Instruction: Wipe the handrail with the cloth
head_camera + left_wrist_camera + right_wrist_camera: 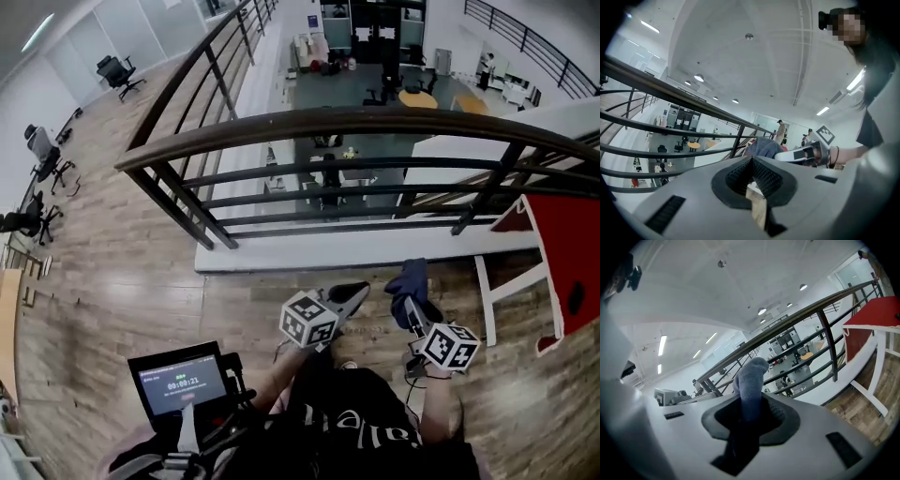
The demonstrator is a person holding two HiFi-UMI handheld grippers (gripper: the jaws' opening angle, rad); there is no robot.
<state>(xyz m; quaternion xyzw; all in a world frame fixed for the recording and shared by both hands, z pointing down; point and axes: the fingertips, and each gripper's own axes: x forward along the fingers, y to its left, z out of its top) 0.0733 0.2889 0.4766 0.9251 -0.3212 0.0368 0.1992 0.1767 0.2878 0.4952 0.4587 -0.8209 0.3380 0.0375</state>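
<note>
The dark brown handrail curves across the head view on black posts, beyond and above both grippers. My right gripper is shut on a blue-grey cloth that sticks up out of its jaws. In the right gripper view the cloth stands upright in front of the handrail, apart from it. My left gripper is beside the right one, shut with nothing in it. In the left gripper view its pads meet, with the cloth and the handrail beyond.
Below the rail run black horizontal bars and a white ledge, then an open drop to a lower floor with desks. A red panel on a white frame stands at the right. A screen device hangs at my front left. Office chairs stand far left.
</note>
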